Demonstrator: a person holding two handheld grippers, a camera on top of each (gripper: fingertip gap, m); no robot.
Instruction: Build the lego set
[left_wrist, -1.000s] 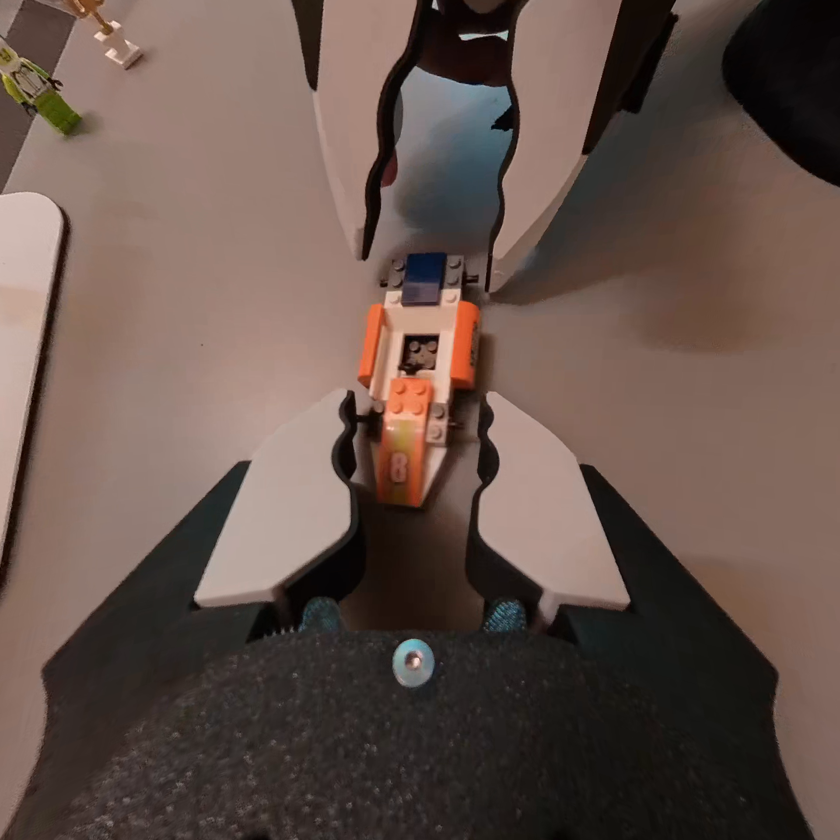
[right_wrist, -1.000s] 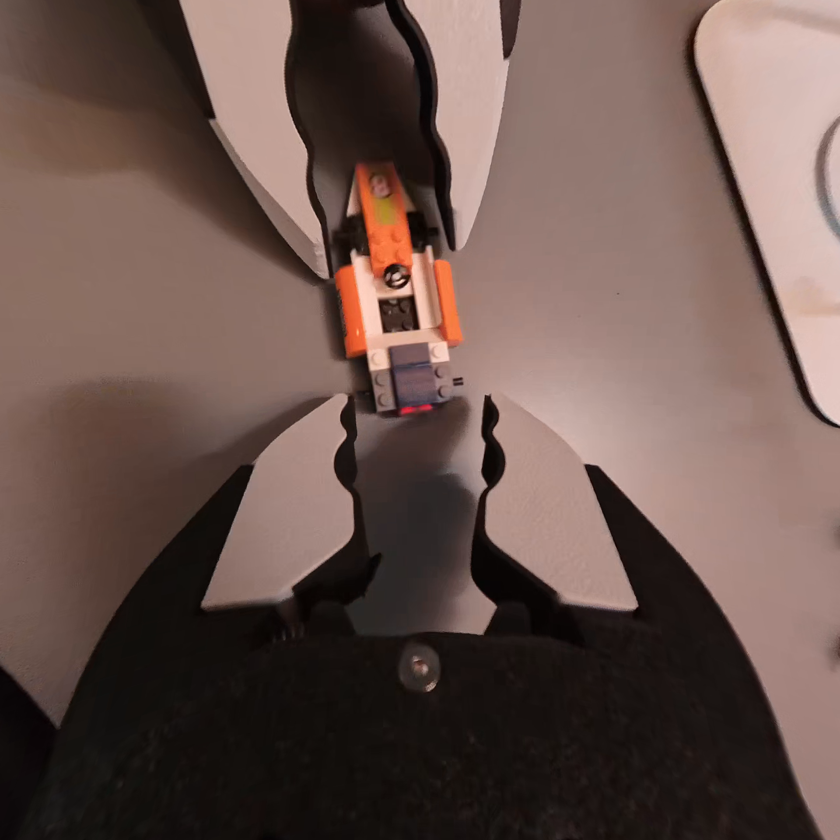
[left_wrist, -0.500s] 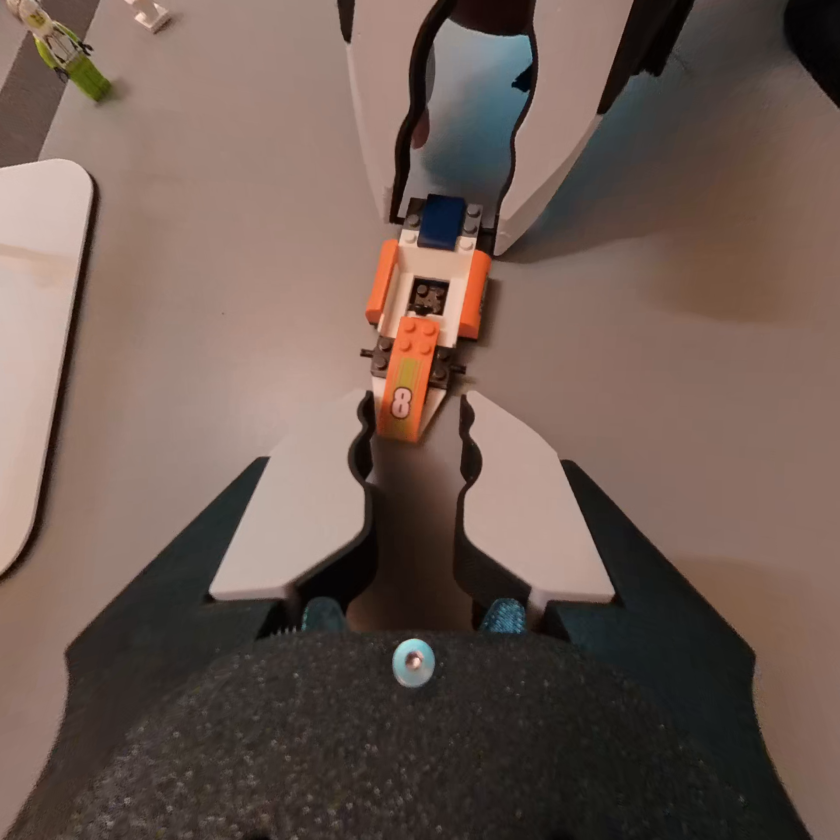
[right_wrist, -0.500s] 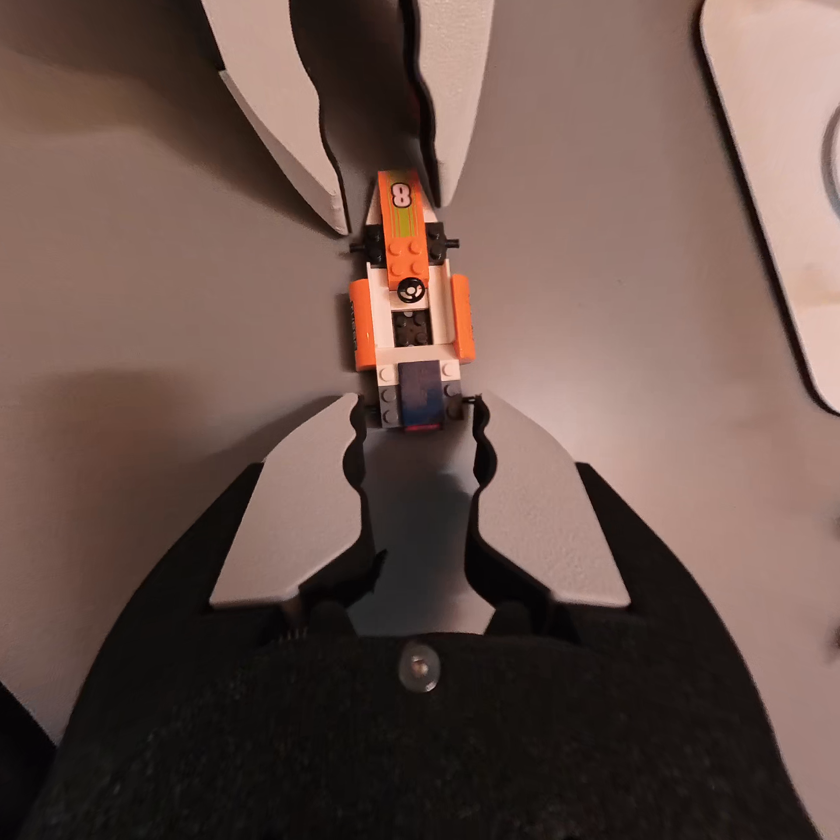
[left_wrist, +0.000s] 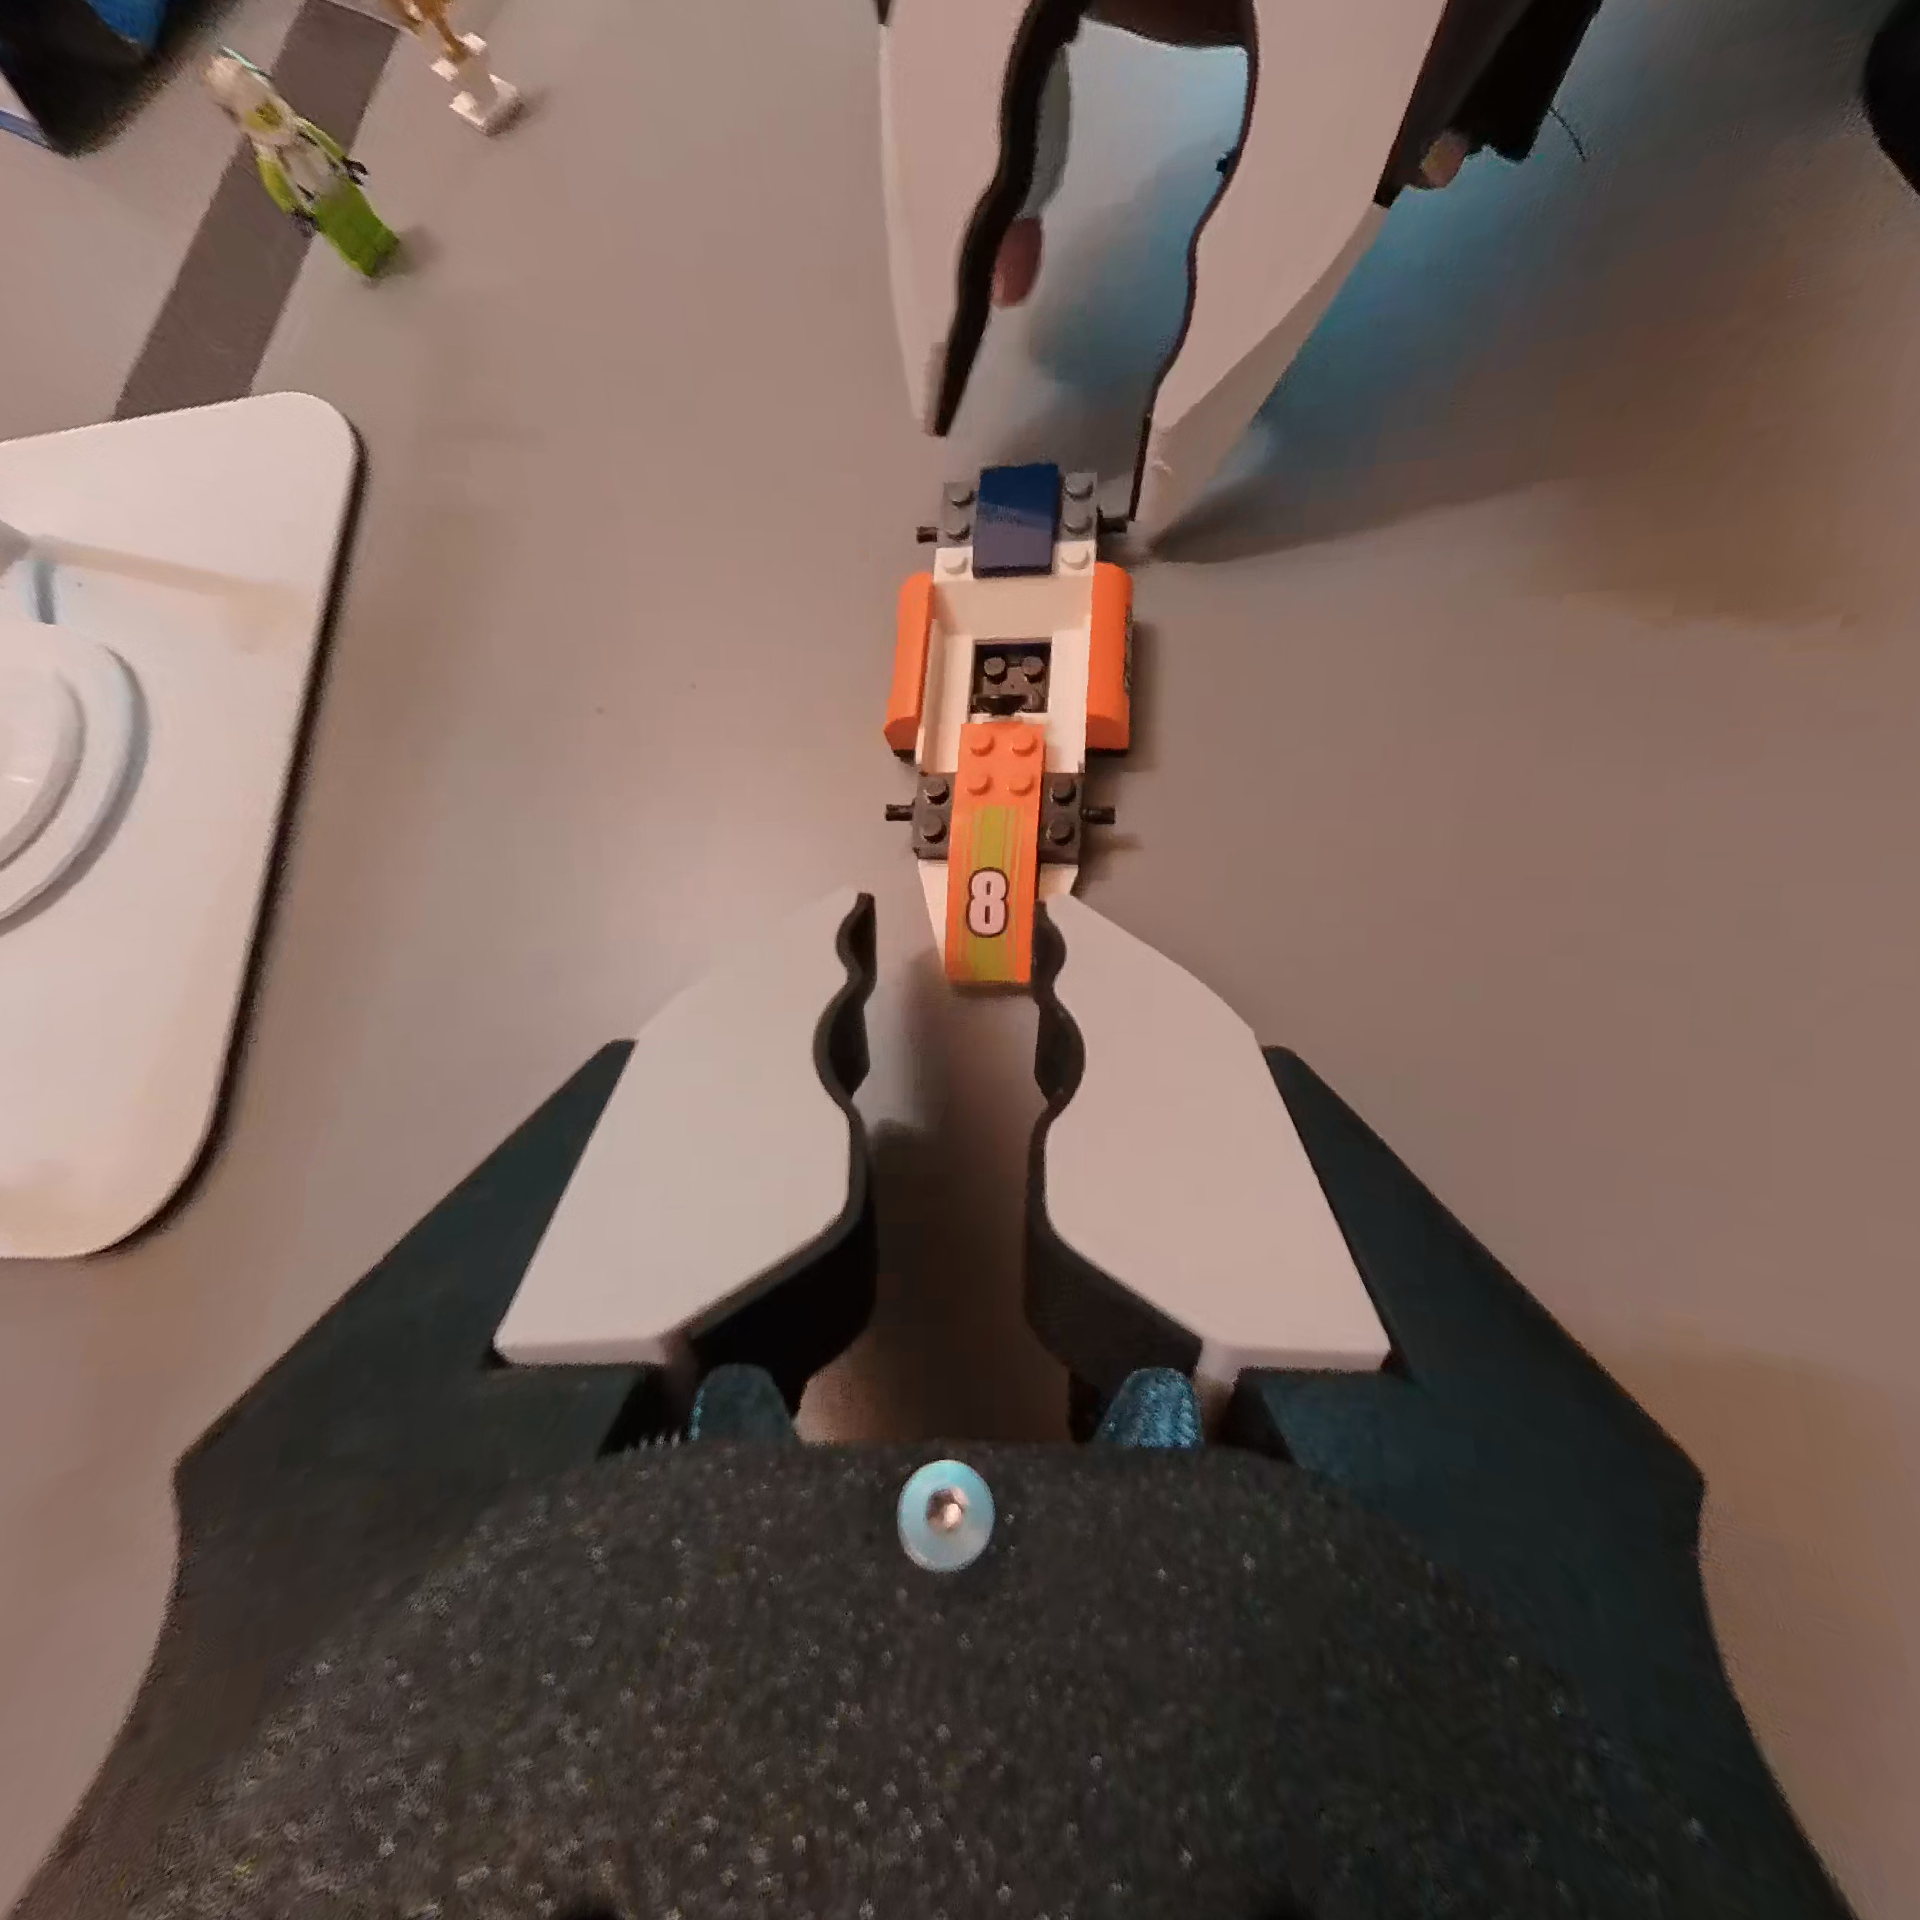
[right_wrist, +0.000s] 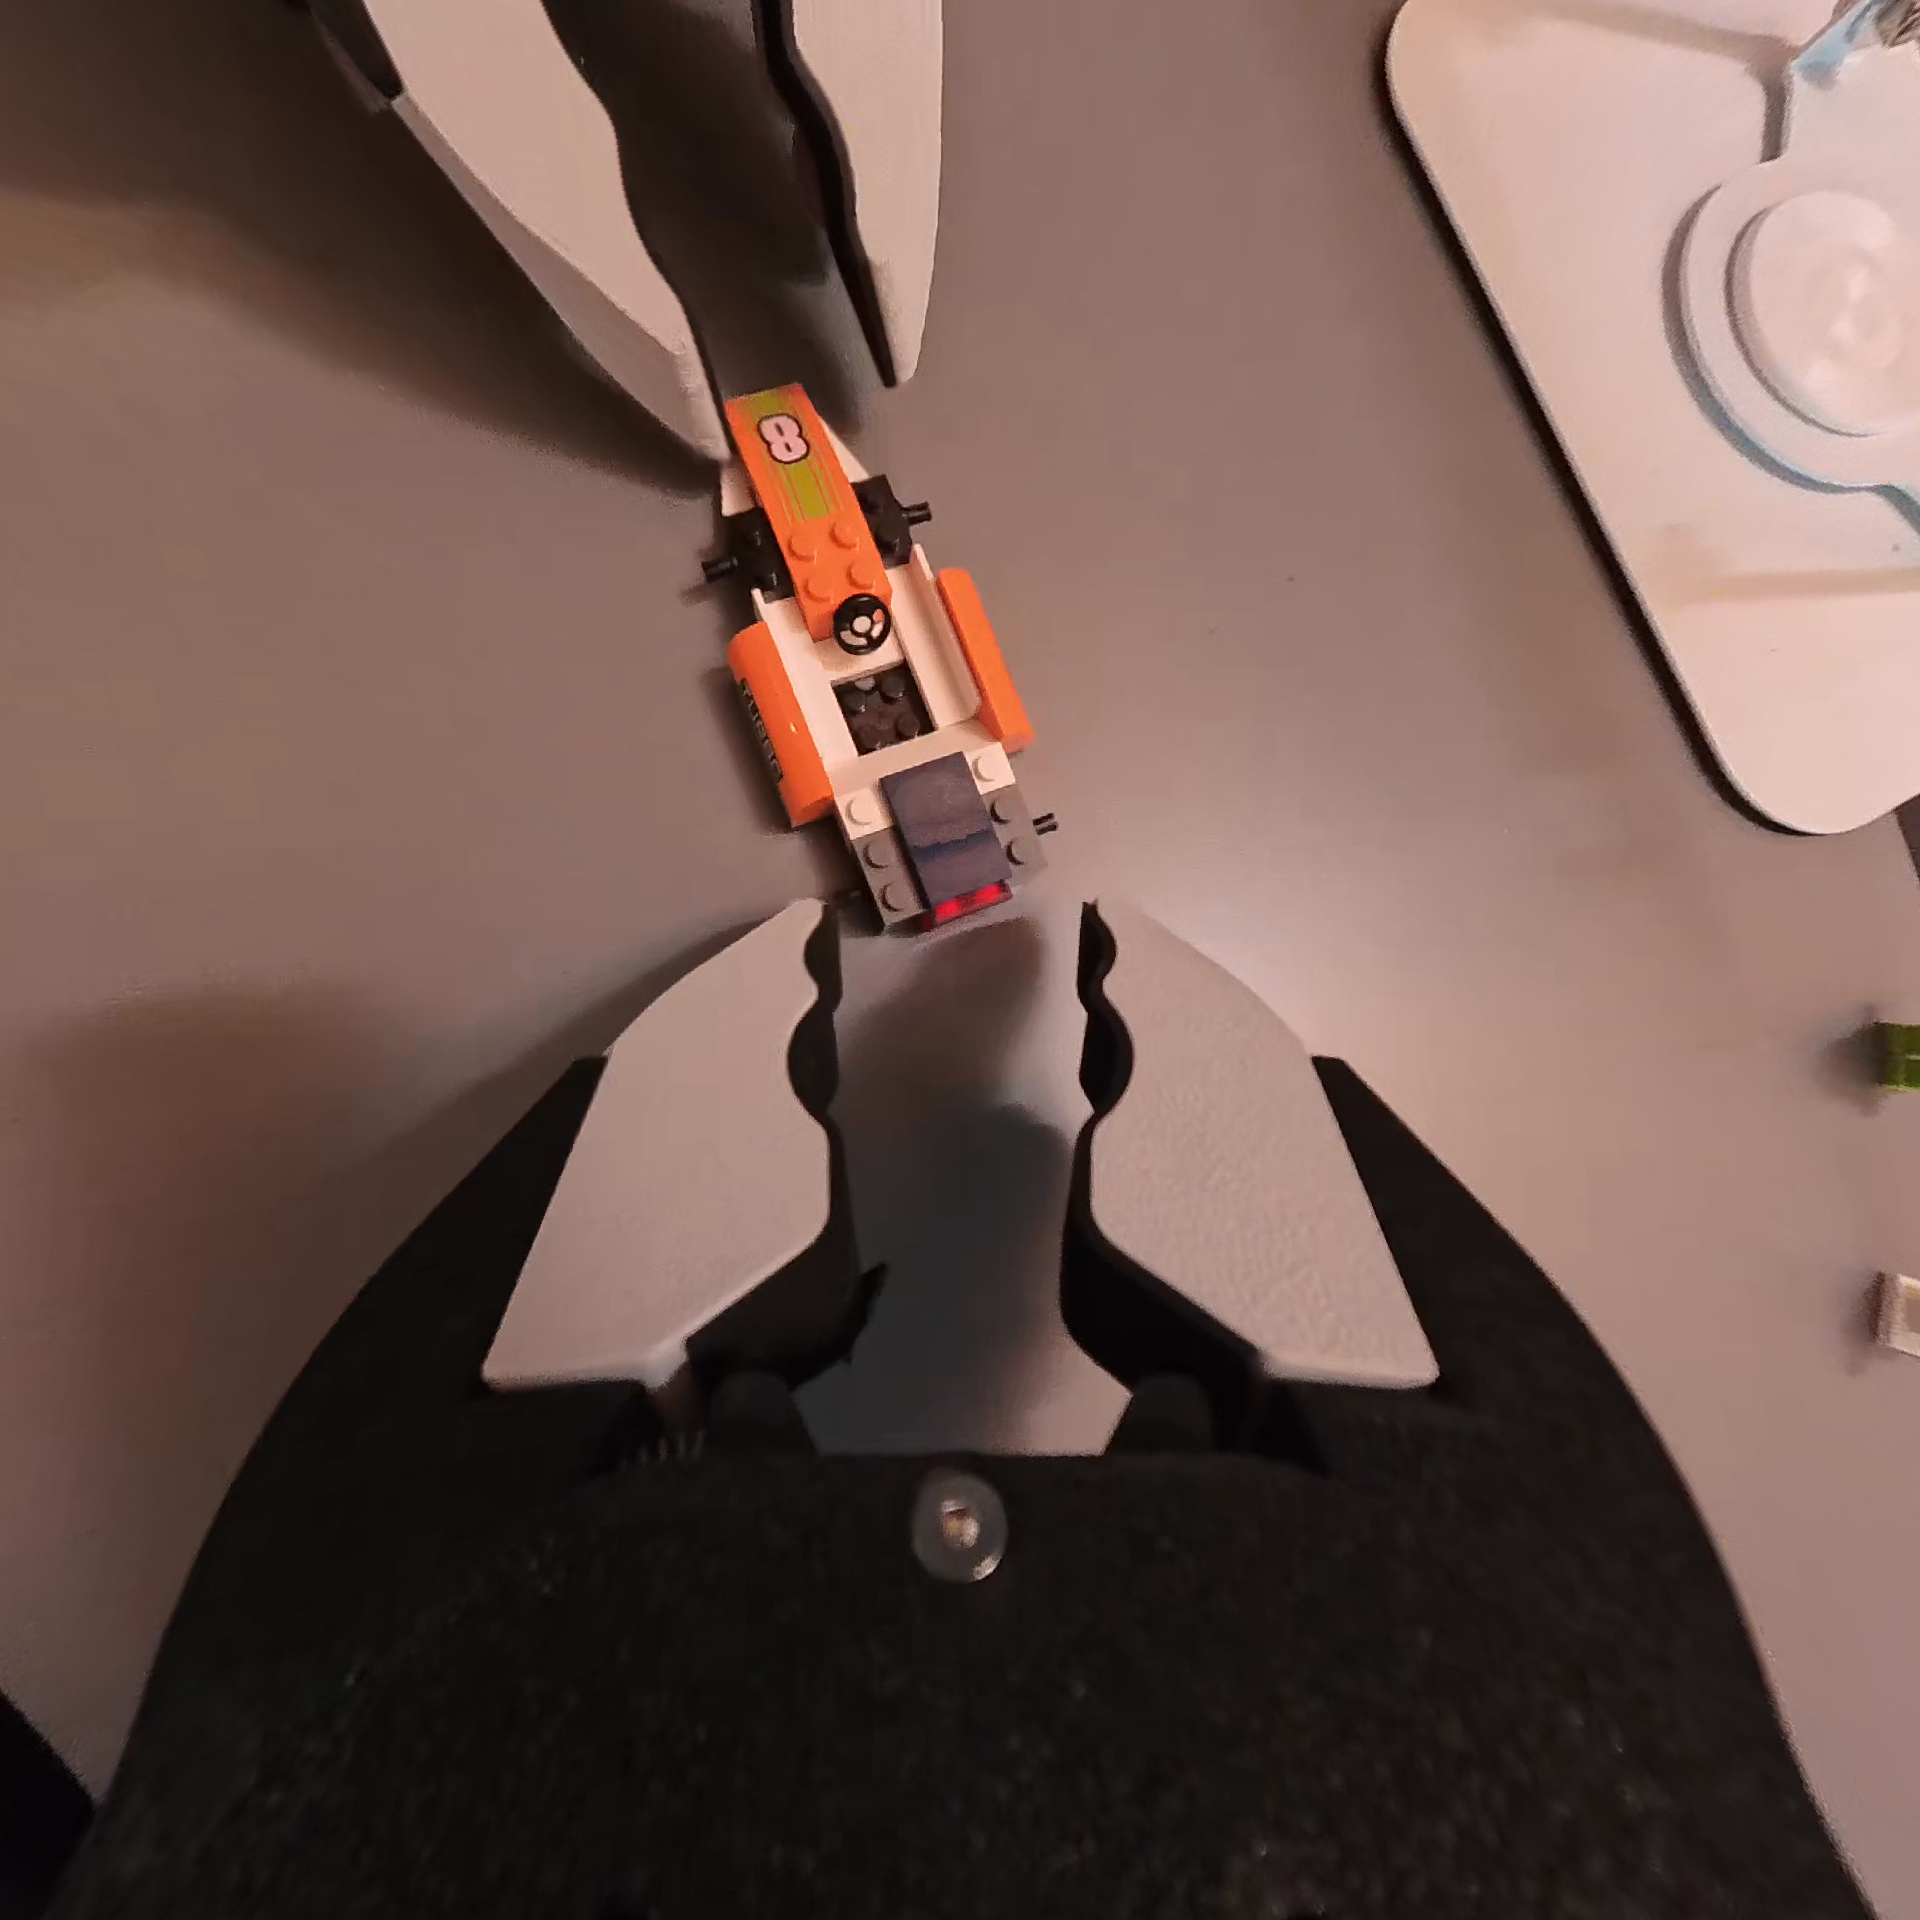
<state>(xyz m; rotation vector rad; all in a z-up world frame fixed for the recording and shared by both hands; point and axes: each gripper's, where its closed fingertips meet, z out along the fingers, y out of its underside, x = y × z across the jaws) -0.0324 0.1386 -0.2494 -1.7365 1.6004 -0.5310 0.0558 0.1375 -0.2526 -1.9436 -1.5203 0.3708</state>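
Two grippers, left (left_wrist: 954, 925) and right (right_wrist: 954, 914), both spread, pinching nothing; car (left_wrist: 1008, 717) flat on table (left_wrist: 623, 727) between them, nose at left tips; likely lining up; next, closing squarely on body.

Opposed close wrist views (shared lego car (left_wrist: 1006, 727))

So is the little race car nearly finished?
Partly. The car body is built, with nose, steering wheel and blue tail brick. Both grippers, left and right, are open at its ends, holding nothing. The axle pins have no wheels, and the minifigure stands apart.
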